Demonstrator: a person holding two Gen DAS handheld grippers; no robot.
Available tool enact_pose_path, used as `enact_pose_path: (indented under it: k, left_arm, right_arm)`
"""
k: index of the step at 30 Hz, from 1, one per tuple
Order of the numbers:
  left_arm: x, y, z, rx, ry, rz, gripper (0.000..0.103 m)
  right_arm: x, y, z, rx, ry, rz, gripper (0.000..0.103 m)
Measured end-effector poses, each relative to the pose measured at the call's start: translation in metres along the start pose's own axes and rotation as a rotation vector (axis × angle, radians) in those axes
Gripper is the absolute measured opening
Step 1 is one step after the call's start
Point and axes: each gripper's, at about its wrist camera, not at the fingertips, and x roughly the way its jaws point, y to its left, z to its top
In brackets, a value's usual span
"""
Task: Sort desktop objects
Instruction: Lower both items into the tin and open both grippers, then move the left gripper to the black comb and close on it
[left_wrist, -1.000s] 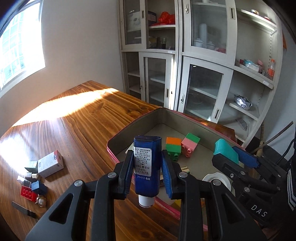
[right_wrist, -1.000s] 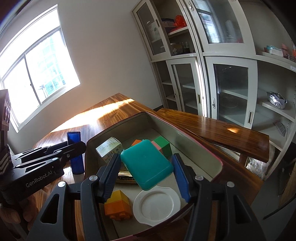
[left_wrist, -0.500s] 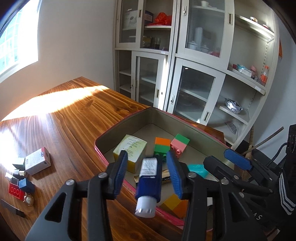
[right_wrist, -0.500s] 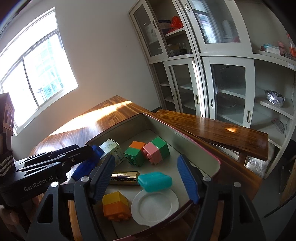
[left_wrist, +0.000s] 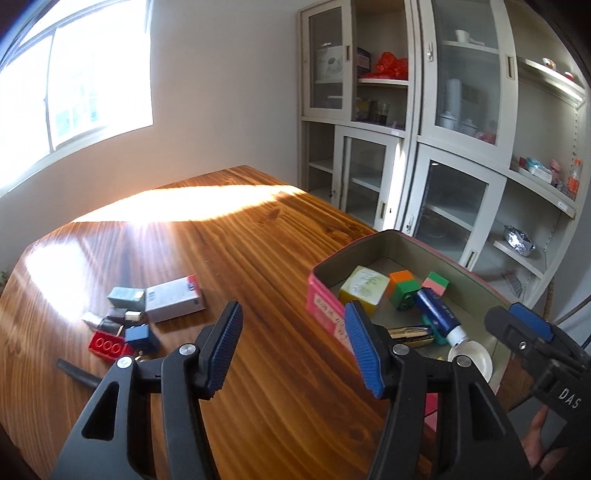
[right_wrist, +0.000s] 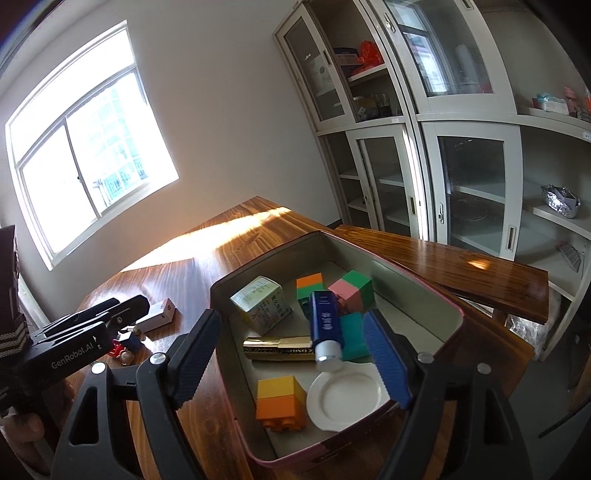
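Observation:
A pink-sided tin box (right_wrist: 417, 284) (left_wrist: 323, 301) stands on the wooden table. In it lie a blue tube with a white cap (right_wrist: 325, 325) (left_wrist: 437, 314), a teal case (right_wrist: 352, 334), a gold tube (right_wrist: 277, 347), a yellow-green carton (right_wrist: 260, 304), coloured bricks and a white dish (right_wrist: 345, 397). My right gripper (right_wrist: 291, 358) is open and empty above the box. My left gripper (left_wrist: 295, 349) is open and empty over the table, left of the box.
Loose items lie at the table's left: a white box (left_wrist: 173, 299), a red brick (left_wrist: 107, 345), a blue brick (left_wrist: 138, 334), small packets (left_wrist: 125, 297) and a black stick (left_wrist: 75, 373). Glass-door cabinets (left_wrist: 406, 110) stand behind the table.
Left gripper opened and dropped the blue tube into the box, then swung left. Right gripper opened and let the teal case fall into the box.

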Motion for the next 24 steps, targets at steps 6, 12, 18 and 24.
enact_pose_path:
  k: [6, 12, 18, 24]
  left_arm:
    - [-0.038, 0.056, -0.024, -0.106, -0.009, 0.118, 0.061]
    - [-0.080, 0.100, -0.050, -0.179, -0.033, 0.201, 0.071]
    - [-0.094, 0.138, -0.069, -0.249, -0.032, 0.258, 0.075]
    - [-0.076, 0.174, -0.081, -0.320, 0.008, 0.297, 0.075]
  right_arm:
    - [-0.022, 0.030, -0.009, -0.047, -0.011, 0.071, 0.087]
    - [-0.053, 0.066, -0.025, -0.121, -0.047, 0.133, 0.101]
    - [-0.065, 0.094, -0.041, -0.209, -0.034, 0.147, 0.102]
    - [-0.050, 0.113, -0.046, -0.250, 0.021, 0.163, 0.102]
